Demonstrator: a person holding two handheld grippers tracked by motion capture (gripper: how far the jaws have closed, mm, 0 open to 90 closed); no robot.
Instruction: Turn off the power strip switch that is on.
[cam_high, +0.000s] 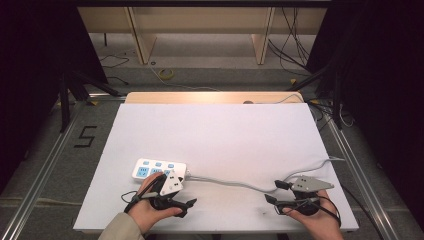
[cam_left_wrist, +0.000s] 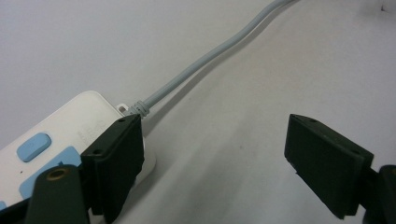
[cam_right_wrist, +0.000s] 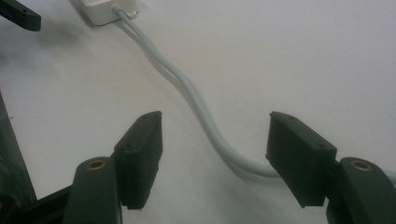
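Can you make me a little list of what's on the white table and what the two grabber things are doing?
surface: white table
main thing: white power strip with blue sockets and buttons
cord: grey cable running from the strip toward the right edge of the table
left gripper: open, one jaw beside the strip's cable end, nothing held
right gripper: open, jaws either side of the grey cable, not pressing on it
held by: a person's hands, one gripper each
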